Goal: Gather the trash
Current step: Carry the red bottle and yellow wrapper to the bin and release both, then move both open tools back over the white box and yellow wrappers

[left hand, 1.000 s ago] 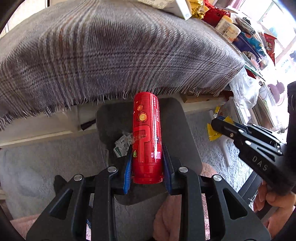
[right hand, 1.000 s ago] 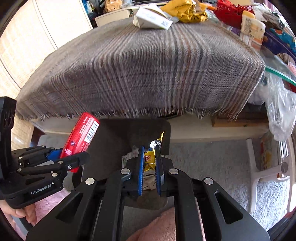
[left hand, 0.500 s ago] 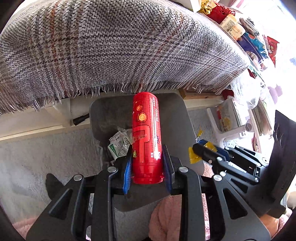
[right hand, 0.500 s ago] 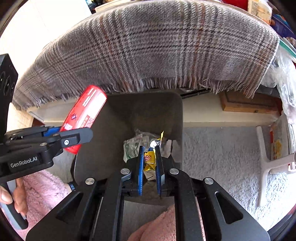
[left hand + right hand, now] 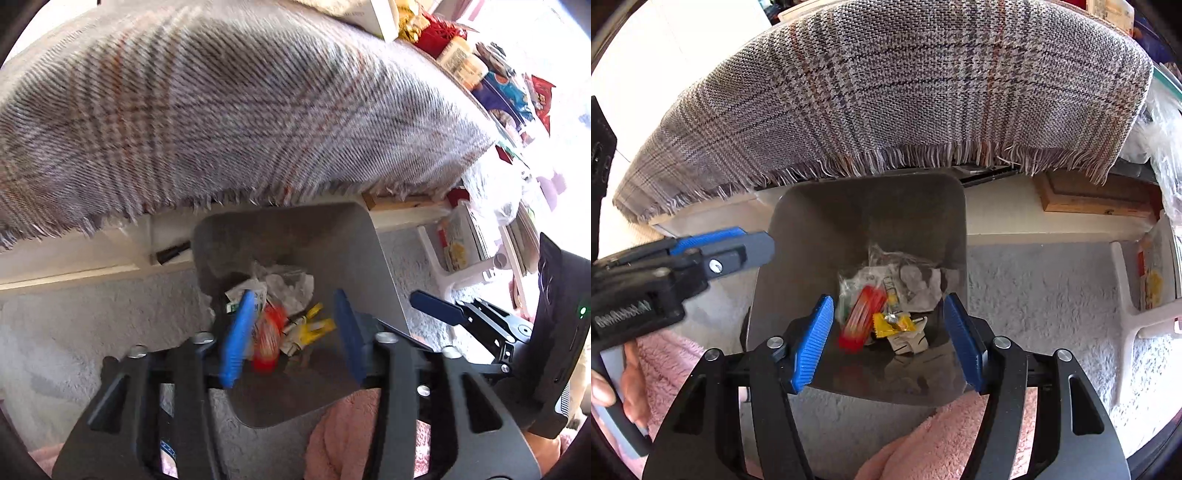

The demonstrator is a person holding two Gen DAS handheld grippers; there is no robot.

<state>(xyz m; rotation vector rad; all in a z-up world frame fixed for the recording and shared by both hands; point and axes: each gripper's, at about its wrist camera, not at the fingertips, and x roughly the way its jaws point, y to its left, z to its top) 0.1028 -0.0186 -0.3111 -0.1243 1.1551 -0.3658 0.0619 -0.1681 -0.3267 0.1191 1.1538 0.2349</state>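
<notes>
- Since a second ago, both tools have let go: the red can (image 5: 862, 319) and yellow wrapper (image 5: 892, 325) are now lying inside the grey bin (image 5: 857, 221), centre frame.
- The left gripper (image 5: 291, 332) and right gripper (image 5: 890, 341) are hanging spread wide, released, holding nothing.
- Lifting both straight up is likely clearing the rim before fetching more trash.
- Lettering on the left tool is blurring; unreadable.

A lived-in home room is showing here. A fringed plaid cloth (image 5: 886, 96) is draping over a low surface; beyond the cloth, snack packets and boxes (image 5: 491, 85) are crowding that surface. Below its fringe, a grey waste bin (image 5: 812, 236) is standing on pale shaggy carpet (image 5: 1034, 288).
</notes>
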